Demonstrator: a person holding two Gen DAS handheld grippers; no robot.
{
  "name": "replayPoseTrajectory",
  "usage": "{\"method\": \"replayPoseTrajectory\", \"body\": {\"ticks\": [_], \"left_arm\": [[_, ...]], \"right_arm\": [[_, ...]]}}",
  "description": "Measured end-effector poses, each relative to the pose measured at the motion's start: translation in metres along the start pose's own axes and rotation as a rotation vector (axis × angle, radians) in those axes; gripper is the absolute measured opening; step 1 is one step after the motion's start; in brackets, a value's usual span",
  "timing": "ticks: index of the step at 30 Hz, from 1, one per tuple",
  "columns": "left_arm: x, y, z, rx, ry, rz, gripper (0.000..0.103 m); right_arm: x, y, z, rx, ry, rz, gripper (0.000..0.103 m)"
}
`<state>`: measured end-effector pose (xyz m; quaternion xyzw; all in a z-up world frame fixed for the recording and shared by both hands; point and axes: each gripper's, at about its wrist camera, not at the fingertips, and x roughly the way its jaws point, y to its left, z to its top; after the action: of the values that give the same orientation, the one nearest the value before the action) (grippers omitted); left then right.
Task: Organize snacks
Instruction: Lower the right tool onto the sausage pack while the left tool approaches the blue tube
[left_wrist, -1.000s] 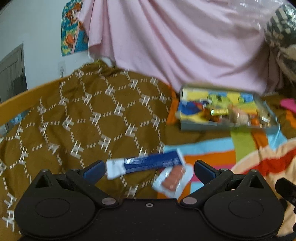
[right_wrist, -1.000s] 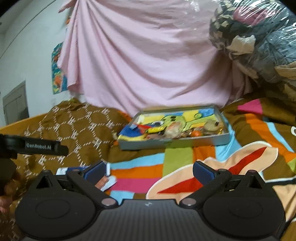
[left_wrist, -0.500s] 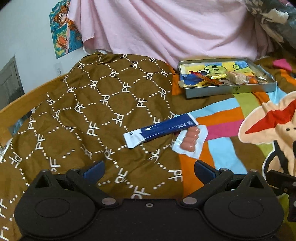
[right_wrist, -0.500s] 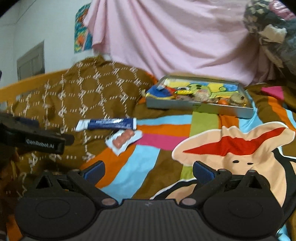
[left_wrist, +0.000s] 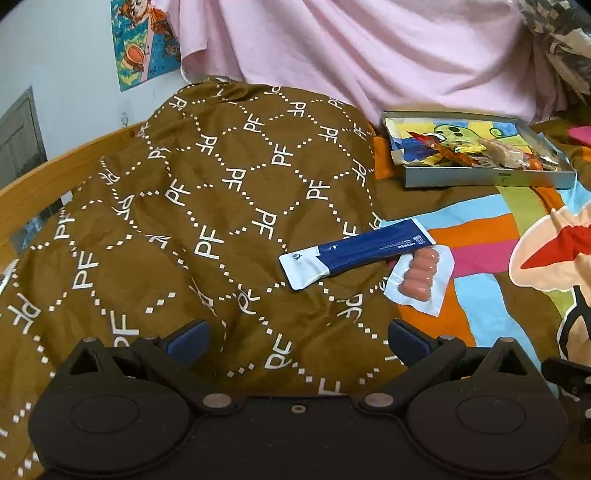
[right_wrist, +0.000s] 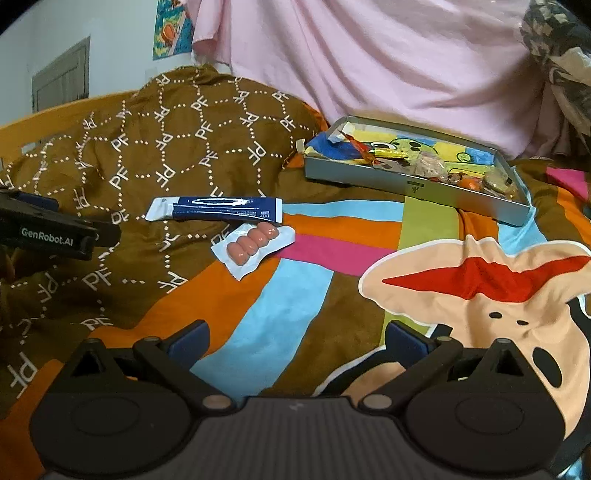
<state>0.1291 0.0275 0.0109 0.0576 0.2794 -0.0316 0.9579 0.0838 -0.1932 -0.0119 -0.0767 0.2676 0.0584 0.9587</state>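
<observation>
Brown "PF" blanket (left_wrist: 207, 206) fills my left view, where my left claw (left_wrist: 295, 341) hangs spread and empty. At its one o'clock the blue sachet (left_wrist: 356, 256) touches the sausage pack (left_wrist: 421, 275); the snack tin (right_wrist: 413, 184) sits beyond. My right claw (right_wrist: 295, 341) is spread too, over the striped bedspread (right_wrist: 280, 314).

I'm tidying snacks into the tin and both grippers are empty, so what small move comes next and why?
Probably ease the open left gripper forward toward the long blue-and-white snack sachet. It lies loose on the brown patterned blanket, partly overlapping the clear packet of small pink sausages, outside the shallow grey metal tin that already holds snacks.
</observation>
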Motion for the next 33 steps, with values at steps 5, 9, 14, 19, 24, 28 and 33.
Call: {"method": "replayPoseTrajectory", "body": {"ticks": [5,9,14,19,24,28,33], "left_arm": [[0.009,0.006,0.009,0.018,-0.032,-0.017,0.102],[0.018,0.011,0.018,0.05,-0.068,0.0,0.102],[0.03,0.027,0.025,0.001,-0.061,-0.005,0.102],[0.036,0.044,0.026,-0.076,-0.052,-0.014,0.102],[0.038,0.053,0.029,-0.103,-0.064,-0.011,0.102],[0.04,0.057,0.029,-0.125,-0.064,-0.017,0.102],[0.042,0.057,0.027,-0.123,-0.063,-0.016,0.102]], "right_arm": [[0.019,0.005,0.01,0.01,0.036,0.0,0.103],[0.035,0.011,0.017,0.026,0.062,0.0,0.103],[0.059,0.02,0.028,0.053,0.09,-0.027,0.103],[0.092,0.034,0.049,0.098,0.09,-0.071,0.103],[0.13,0.05,0.068,0.127,0.103,-0.128,0.103],[0.153,0.056,0.076,0.142,0.122,-0.174,0.103],[0.18,0.056,0.079,0.167,0.159,-0.217,0.103]]}}
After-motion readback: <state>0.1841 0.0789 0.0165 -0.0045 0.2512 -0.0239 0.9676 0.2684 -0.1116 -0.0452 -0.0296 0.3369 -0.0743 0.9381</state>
